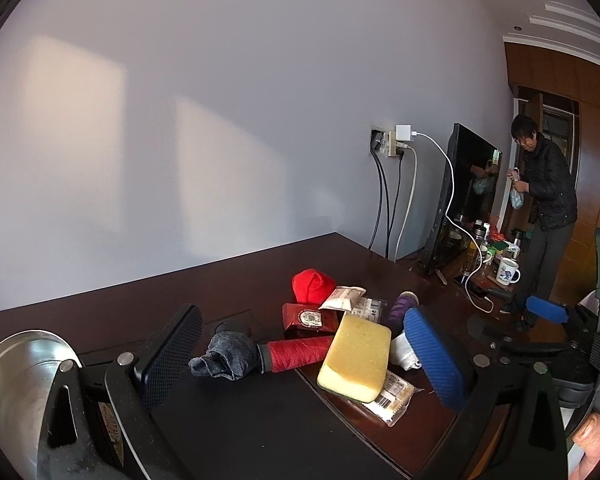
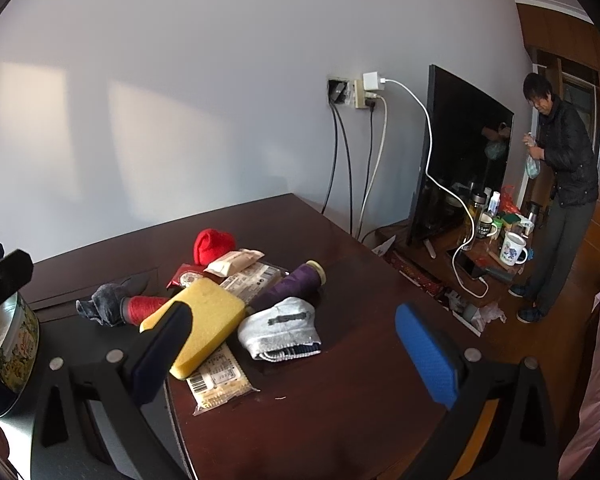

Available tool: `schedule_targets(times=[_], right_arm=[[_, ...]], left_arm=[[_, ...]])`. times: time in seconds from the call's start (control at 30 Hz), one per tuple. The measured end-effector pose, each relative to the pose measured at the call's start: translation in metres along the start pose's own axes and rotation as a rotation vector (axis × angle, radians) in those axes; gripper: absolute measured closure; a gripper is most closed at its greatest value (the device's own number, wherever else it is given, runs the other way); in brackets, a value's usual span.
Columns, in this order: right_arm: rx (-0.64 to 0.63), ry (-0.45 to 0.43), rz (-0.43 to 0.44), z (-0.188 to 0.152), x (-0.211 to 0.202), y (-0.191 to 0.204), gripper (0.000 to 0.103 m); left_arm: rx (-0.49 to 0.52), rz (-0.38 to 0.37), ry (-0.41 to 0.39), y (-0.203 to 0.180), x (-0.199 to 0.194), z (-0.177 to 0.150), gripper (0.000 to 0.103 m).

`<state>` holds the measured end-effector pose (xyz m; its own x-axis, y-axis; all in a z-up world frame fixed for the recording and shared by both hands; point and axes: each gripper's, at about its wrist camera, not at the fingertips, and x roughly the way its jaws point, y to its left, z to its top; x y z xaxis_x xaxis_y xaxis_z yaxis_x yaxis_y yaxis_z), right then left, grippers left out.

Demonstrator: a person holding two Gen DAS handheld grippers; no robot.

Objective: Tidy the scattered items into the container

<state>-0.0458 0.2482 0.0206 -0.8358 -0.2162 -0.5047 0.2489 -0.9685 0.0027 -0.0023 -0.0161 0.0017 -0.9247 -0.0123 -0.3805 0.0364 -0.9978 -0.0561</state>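
A heap lies on the dark wooden table (image 2: 340,400): a yellow sponge (image 2: 204,320) (image 1: 356,360), a red thread spool (image 1: 296,352) (image 2: 142,306) with a dark grey sock (image 1: 224,356) (image 2: 104,304), a purple spool (image 2: 296,284) (image 1: 400,308), a folded grey cloth (image 2: 280,328), snack packets (image 2: 216,380) (image 1: 392,396), a red knit item (image 1: 314,286) (image 2: 212,246) and a red box (image 1: 308,320). A round metal tin (image 1: 16,384) (image 2: 8,344) stands at the left. My left gripper (image 1: 300,364) is open above the heap. My right gripper (image 2: 296,356) is open over the cloth.
The right gripper shows at the right of the left wrist view (image 1: 548,312). A TV (image 2: 456,160), cables (image 2: 432,140), mugs (image 2: 512,248) and bottles sit on a low stand at the right. A person (image 2: 560,200) stands beyond. The white wall is behind the table.
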Motion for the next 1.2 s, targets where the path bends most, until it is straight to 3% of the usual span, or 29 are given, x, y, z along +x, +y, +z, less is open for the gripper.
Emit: schedule_targets(times=[1.2], right_arm=[[0.004, 0.018, 0.005, -0.0075, 0.0080, -0.0007, 0.000]], left_arm=[[-0.021, 0.014, 0.003, 0.0079, 0.0030, -0.0032, 0.001]])
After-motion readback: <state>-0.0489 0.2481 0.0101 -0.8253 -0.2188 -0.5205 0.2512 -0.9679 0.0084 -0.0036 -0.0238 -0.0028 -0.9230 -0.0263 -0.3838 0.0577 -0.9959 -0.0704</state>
